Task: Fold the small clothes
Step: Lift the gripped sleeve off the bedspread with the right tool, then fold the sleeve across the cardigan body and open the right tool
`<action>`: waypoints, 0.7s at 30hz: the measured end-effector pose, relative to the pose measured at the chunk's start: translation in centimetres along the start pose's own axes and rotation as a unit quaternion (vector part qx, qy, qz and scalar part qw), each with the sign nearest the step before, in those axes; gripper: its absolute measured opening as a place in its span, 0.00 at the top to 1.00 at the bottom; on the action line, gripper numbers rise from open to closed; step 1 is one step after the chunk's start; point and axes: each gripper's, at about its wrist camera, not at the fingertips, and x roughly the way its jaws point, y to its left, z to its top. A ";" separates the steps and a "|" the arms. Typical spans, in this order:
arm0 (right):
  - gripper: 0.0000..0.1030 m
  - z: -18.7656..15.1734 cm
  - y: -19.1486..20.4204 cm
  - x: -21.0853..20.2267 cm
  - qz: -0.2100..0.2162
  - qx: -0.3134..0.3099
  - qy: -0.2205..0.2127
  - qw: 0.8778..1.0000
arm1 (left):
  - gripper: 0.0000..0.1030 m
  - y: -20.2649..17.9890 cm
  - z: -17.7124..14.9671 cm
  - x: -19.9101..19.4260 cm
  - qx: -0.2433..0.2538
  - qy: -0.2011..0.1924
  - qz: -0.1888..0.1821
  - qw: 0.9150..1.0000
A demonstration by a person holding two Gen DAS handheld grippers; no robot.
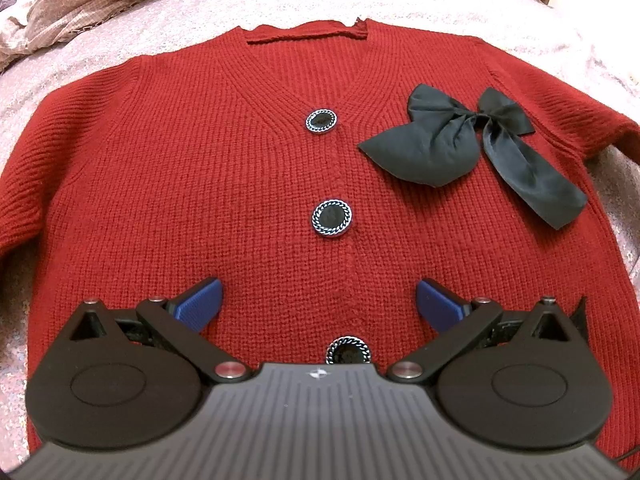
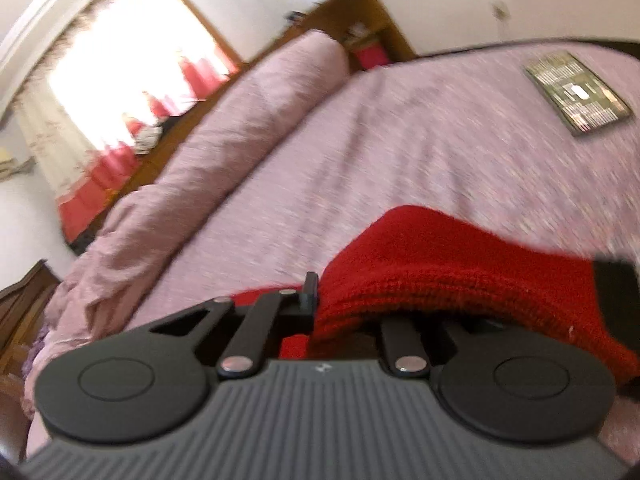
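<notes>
Left wrist view, item one: red knit cardigan [image 1: 208,168], laid flat and face up on the pink bedspread [image 1: 192,40], neckline away from the camera, front closed. Fittings: three dark round buttons down the middle, the centre button [image 1: 331,218] in plain sight; a black bow [image 1: 460,140] lying loose on the chest to one side.

Item two: left tongs [image 1: 318,300], blue pads wide apart, hovering over the lower front above the bottom button; nothing between them, no contact visible.

Right wrist view, item three: right tongs [image 2: 320,300], drawn together and clamped on a bunched part of the same red cardigan [image 2: 420,264], which drapes over the far finger and hides it. Picture blurred; which part is held (a sleeve seems likely, given the dark cuff at the edge) cannot be told for certain. A rolled pink quilt [image 2: 248,120] lies along the bed; a flat patterned box [image 2: 576,92] sits well apart near the far corner.

Step in hand, as judged: carrying one side portion over the body for the first fold. Handling notes:
- keep the grip firm; thick knit slips if the pinch is shallow;
- carry the held part across low and lay it straight, edge parallel to the button line;
- let the left tongs press the body down so it does not drag;
- mind the bow, which may bunch under the fold;
- release only once the fabric lies flat.
</notes>
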 end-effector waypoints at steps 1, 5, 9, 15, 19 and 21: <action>0.88 0.3 0.9 -0.3 0.011 -0.012 -0.003 1.000 | 0.00 0.0 0.0 0.0 0.000 -0.001 0.000 1.000; 0.88 1.1 4.3 -1.0 0.055 -0.048 -0.010 0.997 | 0.00 0.0 -0.1 -0.1 0.000 -0.004 -0.001 1.000; 0.88 1.6 8.1 -1.3 0.101 -0.081 -0.014 0.991 | 0.00 0.1 -0.2 -0.2 0.000 -0.007 -0.003 1.000; 0.88 0.9 14.2 -0.2 0.161 -0.142 0.004 0.977 | 0.00 0.1 -0.3 -0.2 0.000 -0.011 -0.005 1.000; 0.88 -1.0 17.7 2.0 0.187 -0.204 0.043 0.960 | 0.00 0.2 -0.5 -0.2 0.002 -0.015 -0.005 1.000; 0.88 -2.1 18.9 3.3 0.193 -0.223 0.068 0.953 | 0.00 0.2 -0.6 -0.3 0.003 -0.017 -0.007 1.000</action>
